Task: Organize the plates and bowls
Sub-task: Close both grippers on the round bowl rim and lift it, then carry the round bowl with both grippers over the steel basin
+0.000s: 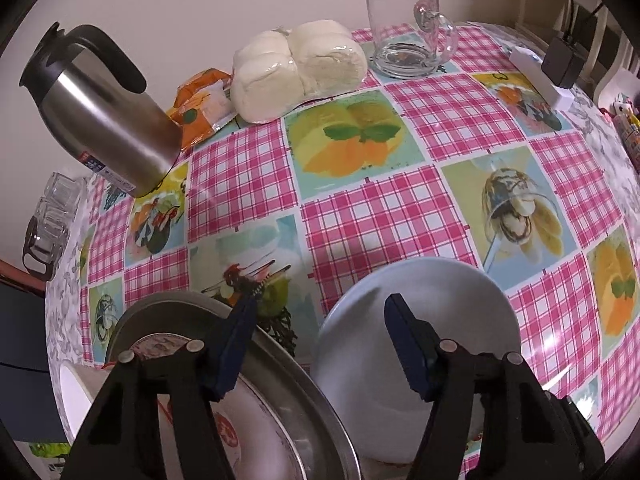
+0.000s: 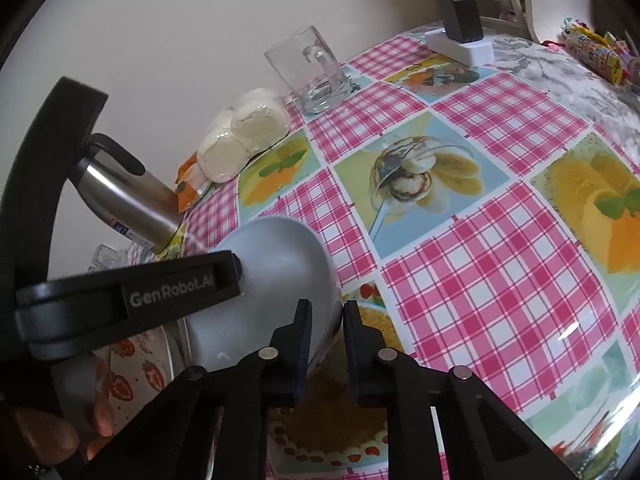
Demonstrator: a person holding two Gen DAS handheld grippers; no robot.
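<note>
The right hand-held gripper (image 2: 326, 336) is clamped on the thin rim of a smooth, round pale-blue bowl (image 2: 276, 280), tilted above the glossy checked tabletop (image 2: 500, 300). The left hand-held gripper (image 1: 320, 340) stands apart beside a metal tray (image 1: 304, 400).

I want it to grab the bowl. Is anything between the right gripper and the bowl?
Nothing visible. The right gripper is shut on the rim of the bowl, one finger inside and one outside.

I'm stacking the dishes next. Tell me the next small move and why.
Probably lift the grey bowl slightly with the right gripper: its jaws pinch the bowl's rim. The left gripper is open astride the other rim, beside the metal plate.
</note>
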